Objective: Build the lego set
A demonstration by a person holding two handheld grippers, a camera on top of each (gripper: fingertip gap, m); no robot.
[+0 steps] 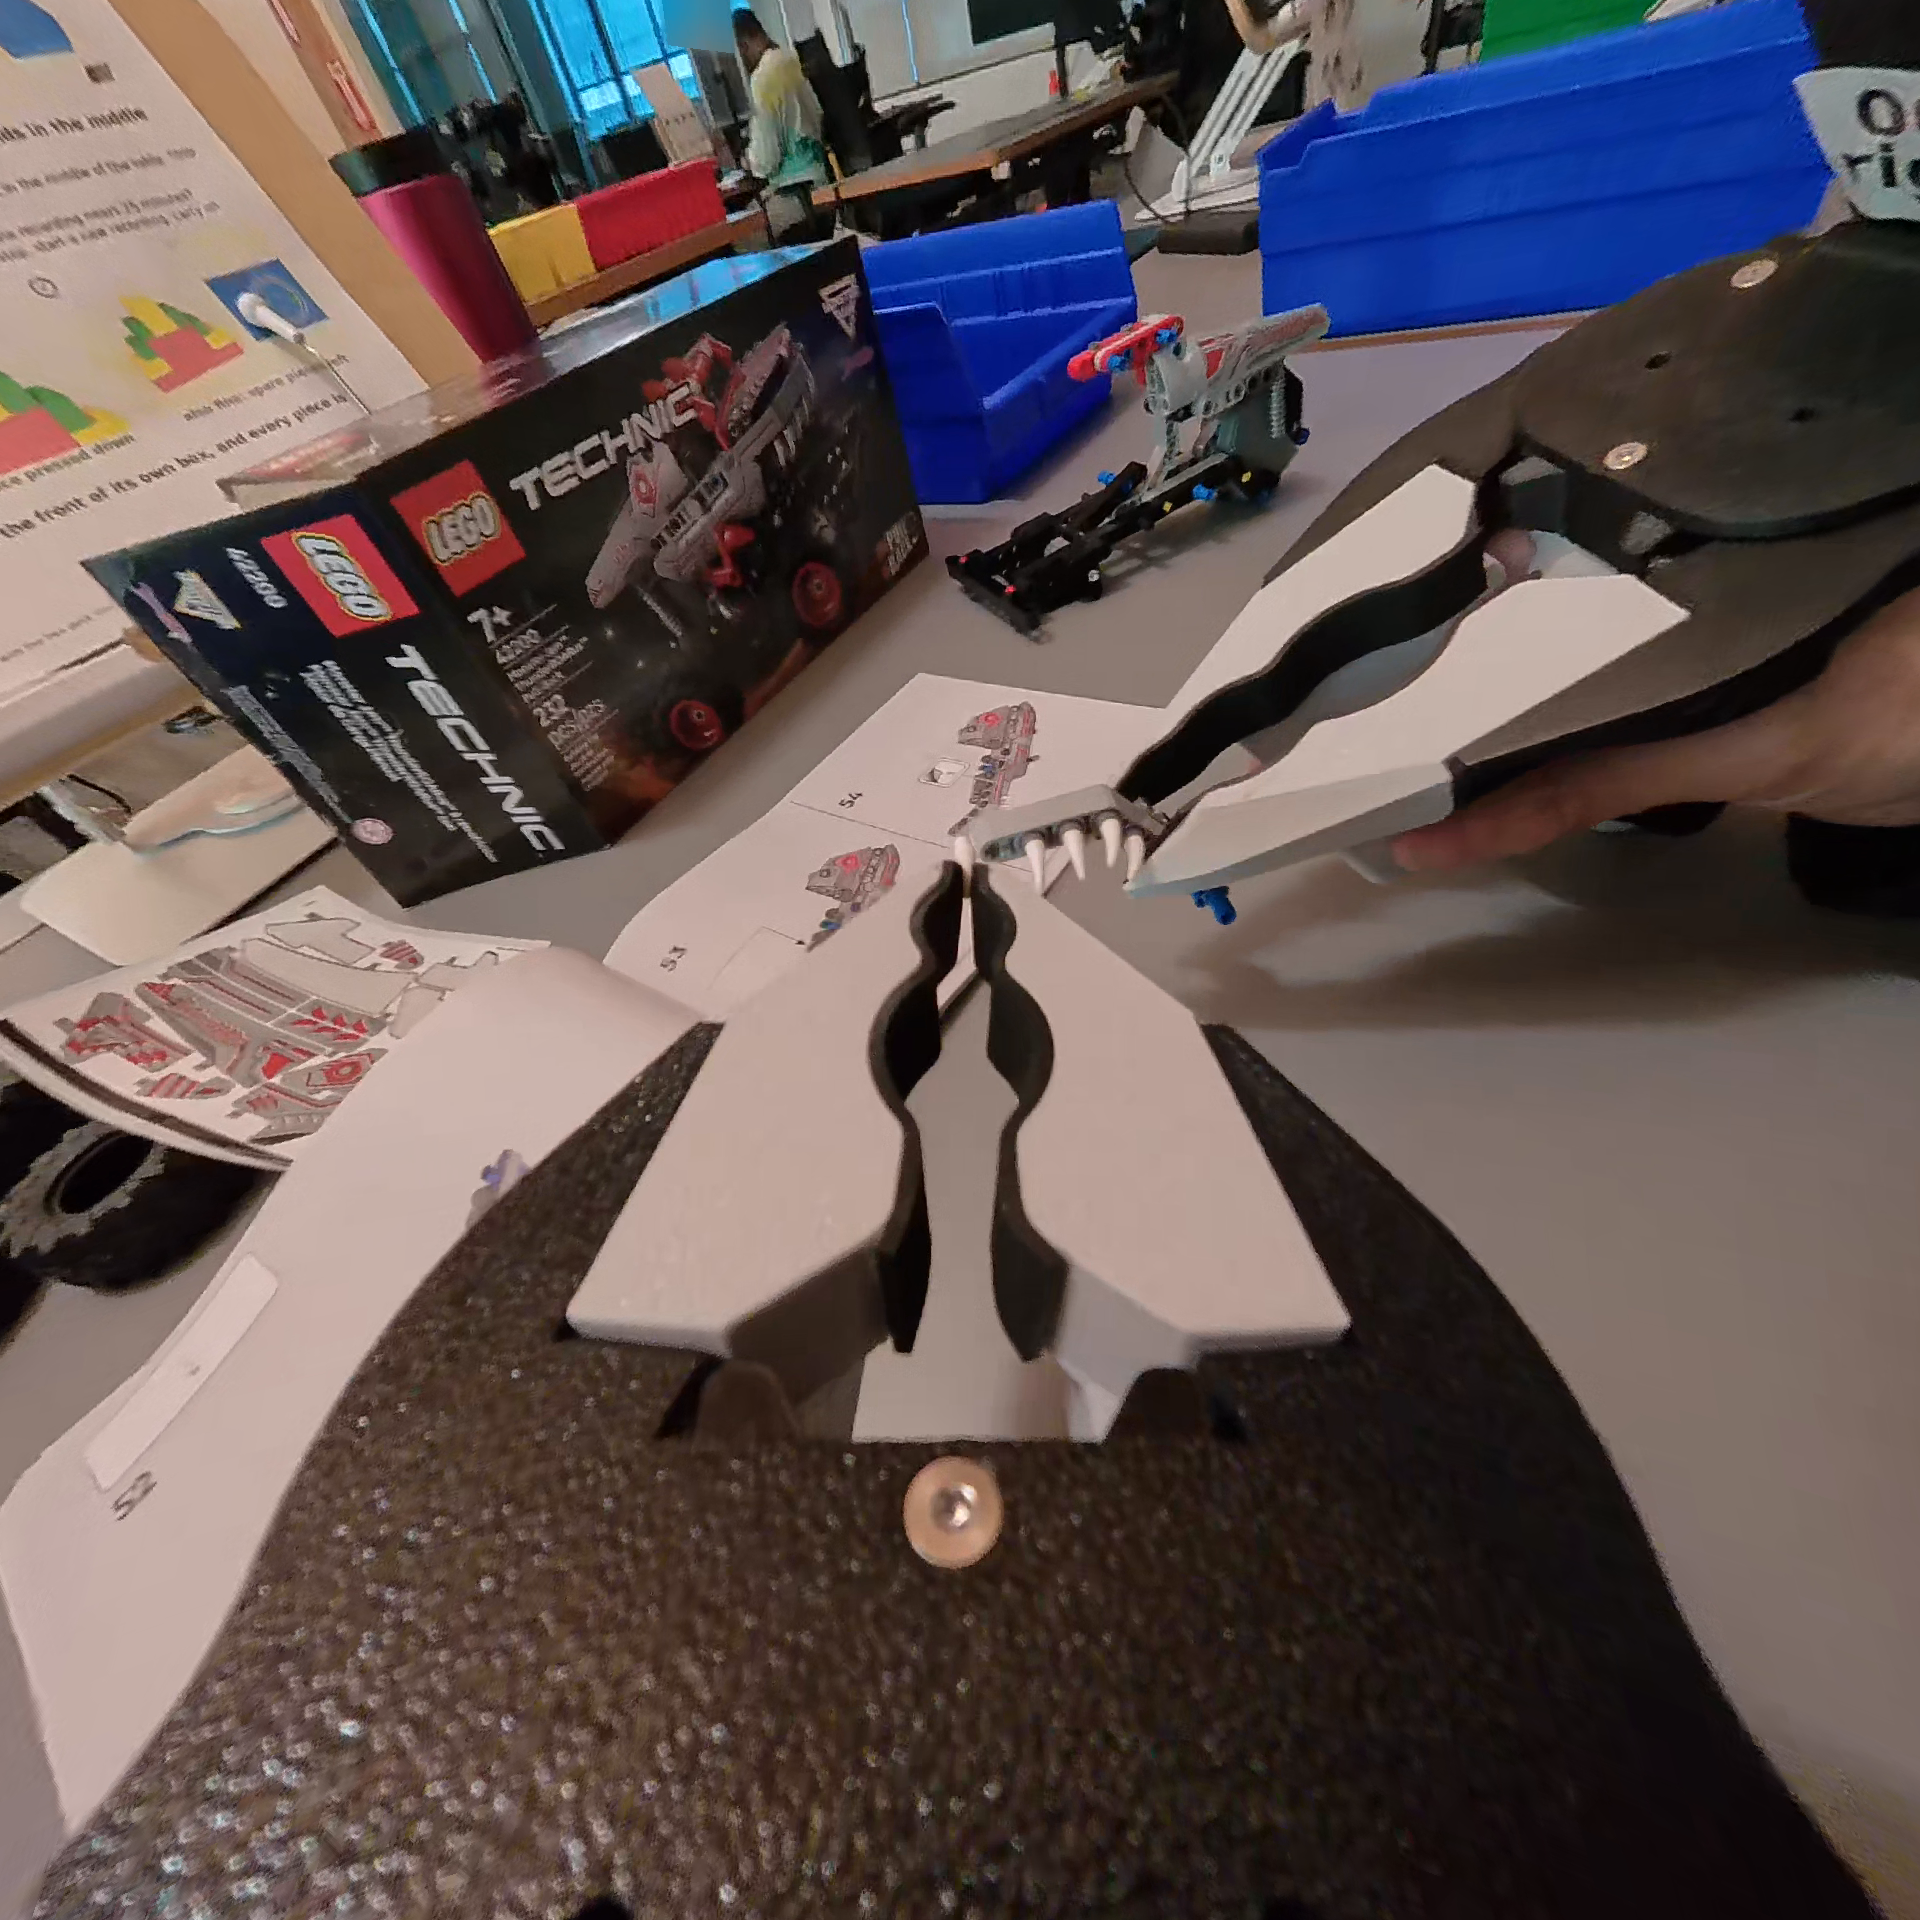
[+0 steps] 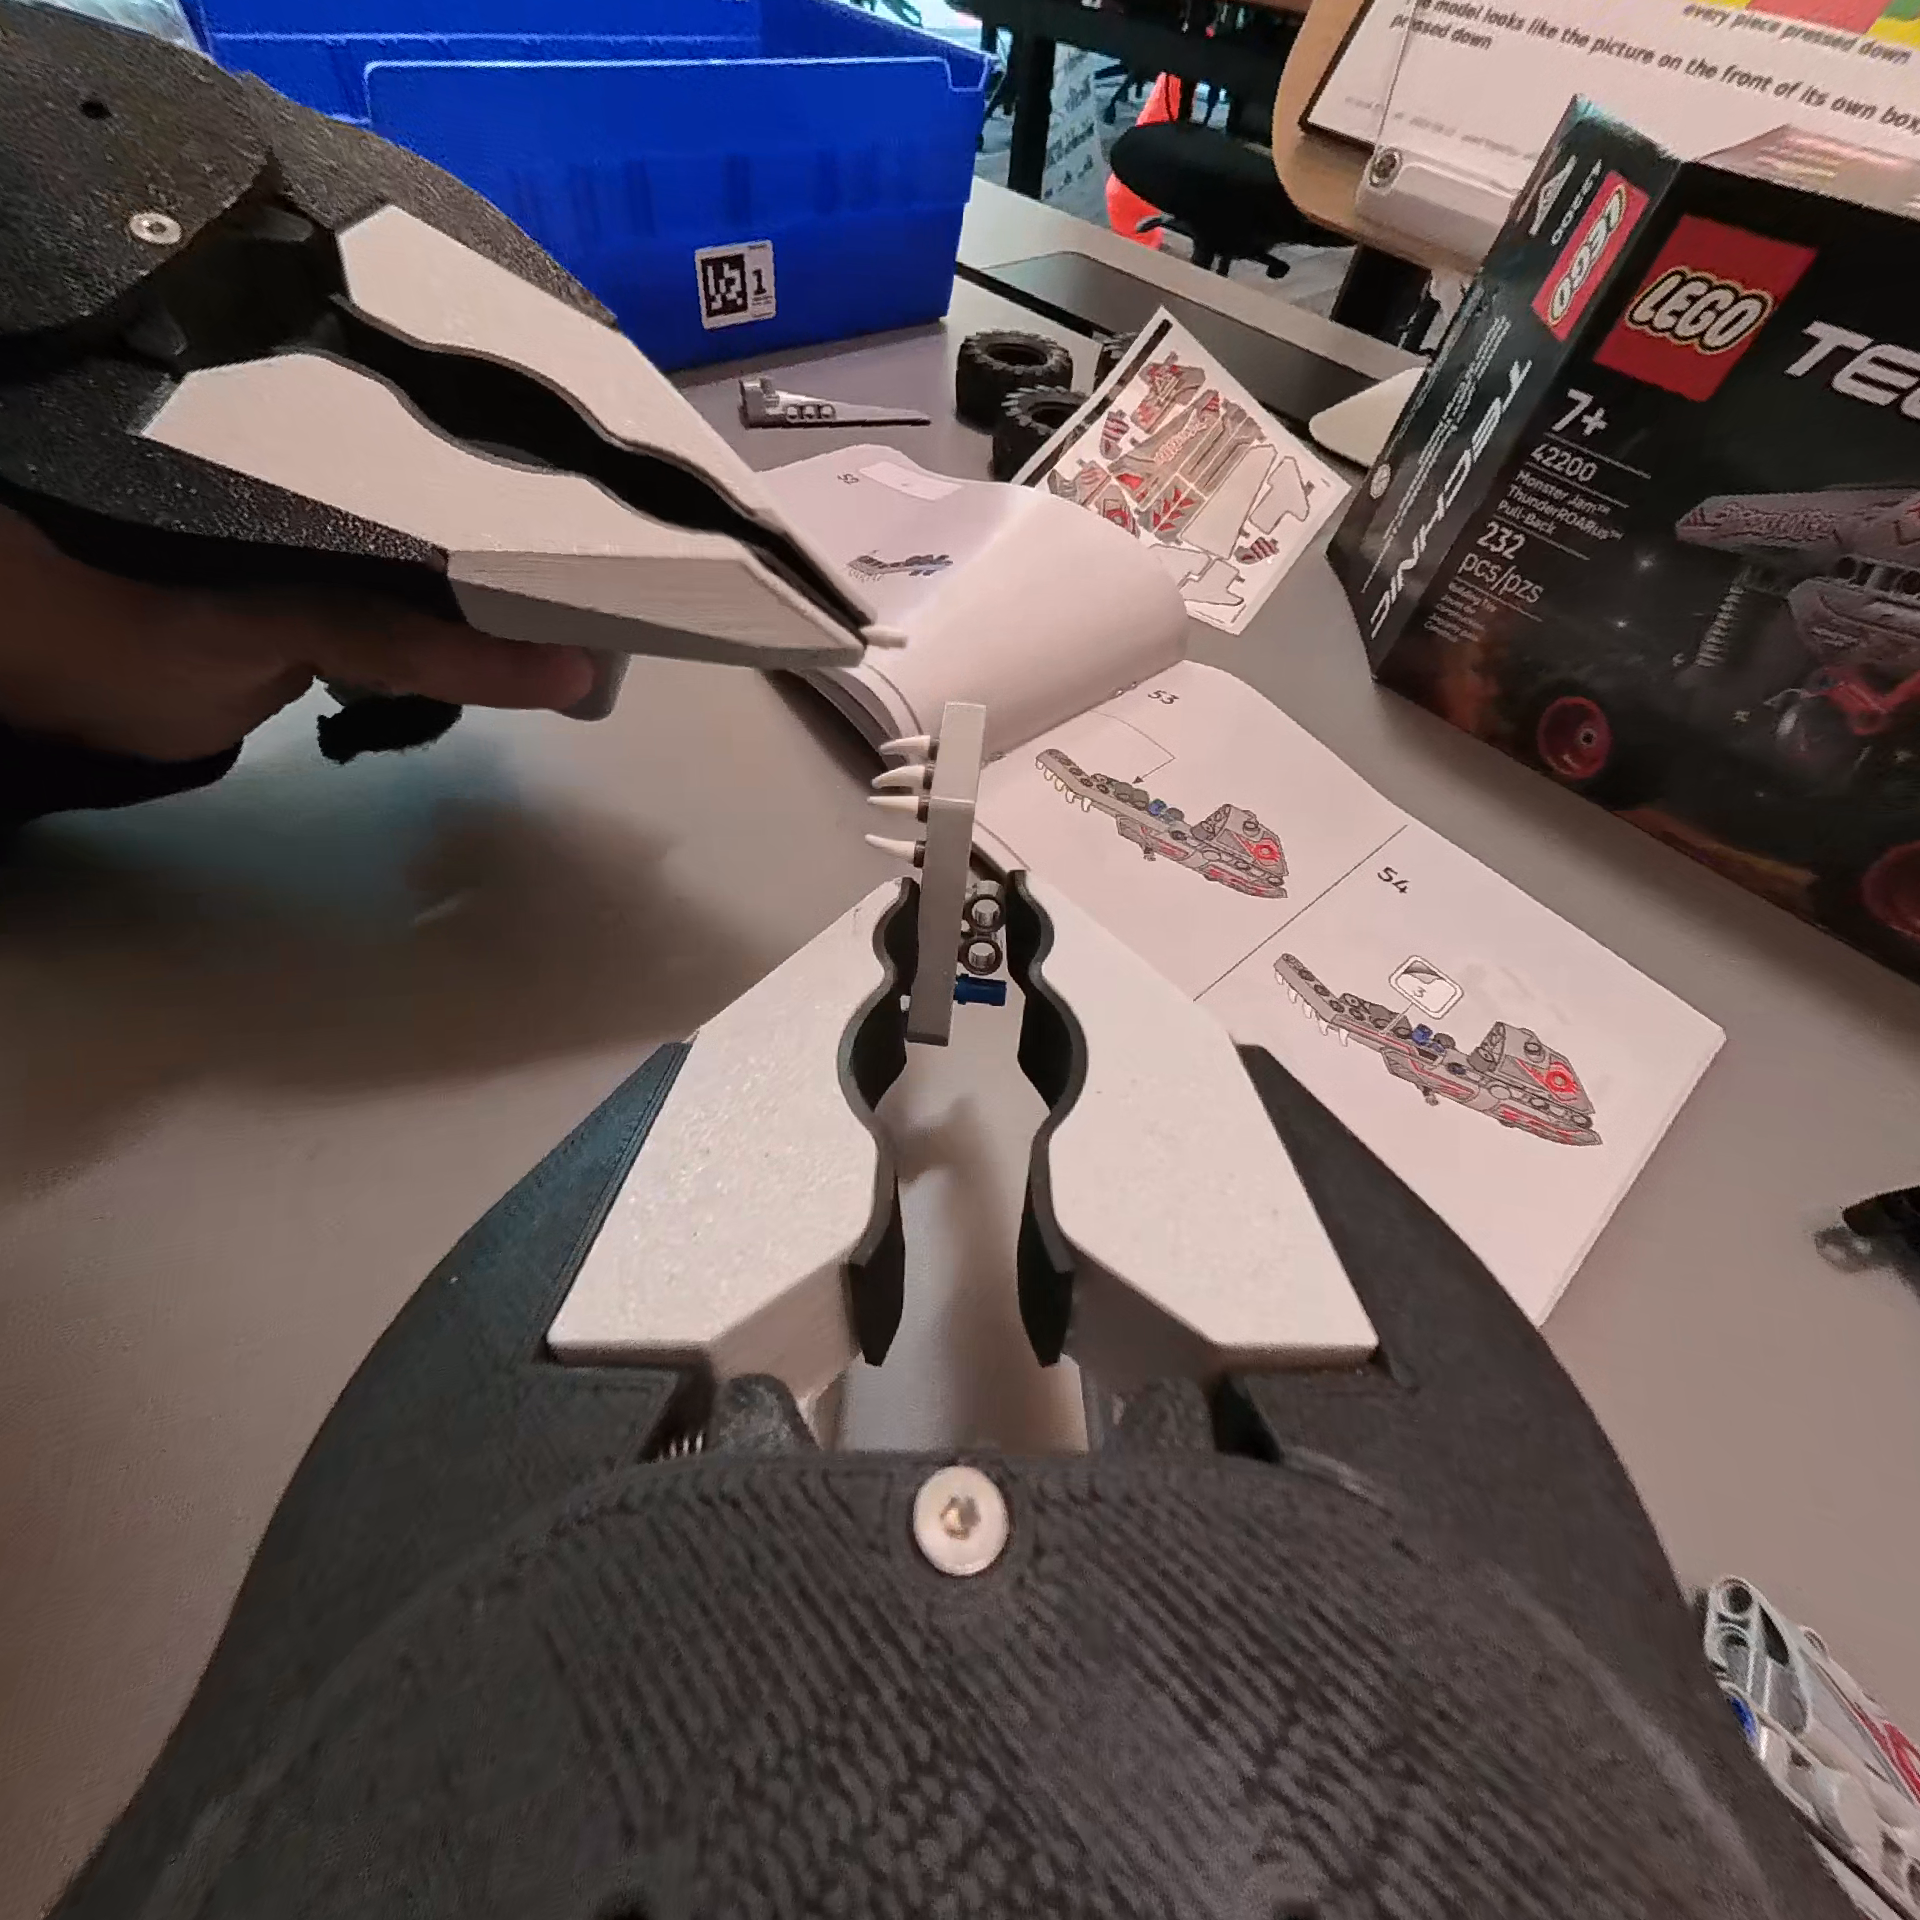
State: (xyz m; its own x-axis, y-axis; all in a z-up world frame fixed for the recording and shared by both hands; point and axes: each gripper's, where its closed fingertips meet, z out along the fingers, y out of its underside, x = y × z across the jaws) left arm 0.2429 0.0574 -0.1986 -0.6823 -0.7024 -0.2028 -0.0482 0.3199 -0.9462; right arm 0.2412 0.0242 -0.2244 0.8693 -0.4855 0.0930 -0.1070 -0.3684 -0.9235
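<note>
My right gripper (image 2: 961, 904) is shut on a grey Technic beam (image 2: 951, 821) that carries several white teeth and a blue pin (image 2: 977, 990). It holds the beam above the table. In the left wrist view this gripper (image 1: 1143, 836) comes in from the right, with the beam (image 1: 1049, 821) pointing left. My left gripper (image 1: 964, 883) is shut on a single white tooth (image 1: 964, 852) at its tips, just left of the beam's free end. In the right wrist view the left gripper (image 2: 857, 634) hovers just above the beam's top end, and the tooth (image 2: 886, 636) sticks out of it.
The open instruction booklet (image 2: 1351, 935) lies under both grippers. The Lego box (image 1: 582, 582) stands to the left, with a sticker sheet (image 1: 239, 1018) and black tyres (image 2: 1013, 364) nearby. A partly built chassis (image 1: 1174, 447) and blue bins (image 1: 997, 343) are behind. A grey wedge piece (image 2: 821, 408) lies loose.
</note>
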